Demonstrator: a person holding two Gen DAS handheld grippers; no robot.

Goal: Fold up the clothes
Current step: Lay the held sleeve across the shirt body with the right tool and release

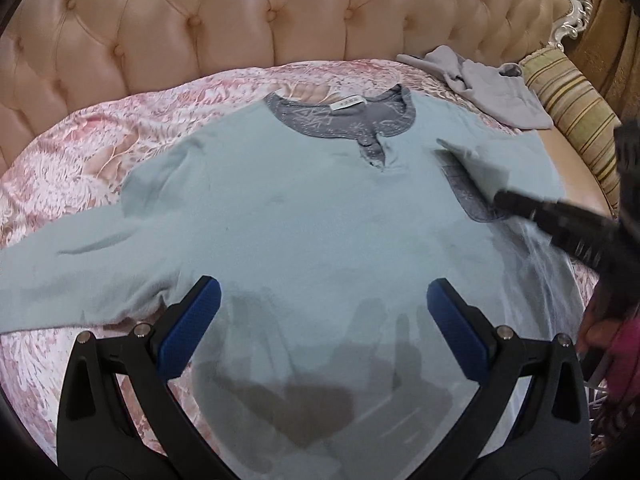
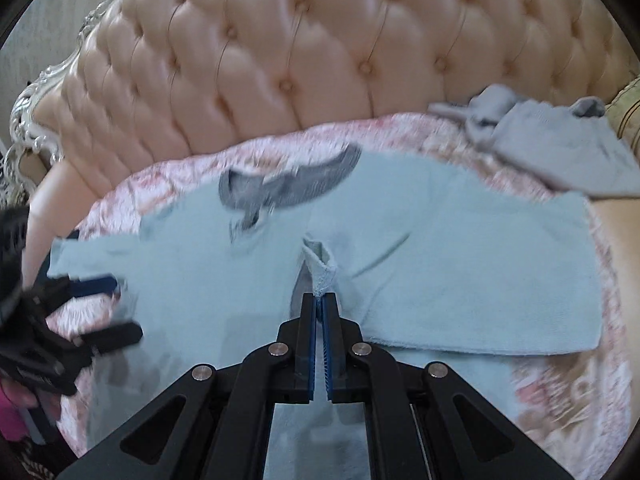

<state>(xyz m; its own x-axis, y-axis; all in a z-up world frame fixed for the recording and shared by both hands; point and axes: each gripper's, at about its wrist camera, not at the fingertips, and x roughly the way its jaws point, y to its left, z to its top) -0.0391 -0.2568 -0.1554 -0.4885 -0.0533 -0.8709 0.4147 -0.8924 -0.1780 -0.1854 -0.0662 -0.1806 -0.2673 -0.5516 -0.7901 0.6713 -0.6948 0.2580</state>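
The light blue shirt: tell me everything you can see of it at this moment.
The shirt is a pale blue, soft-looking long-sleeved top with a grey patterned neckband, a short buttoned placket, a white neck label and a grey chest pocket. It lies front up on the pink floral cover, neck toward the tufted headboard. One sleeve lies stretched out flat; the other is pinched at its cuff by the shut right claw and folded in over the chest. The open left claw hovers over the hem.
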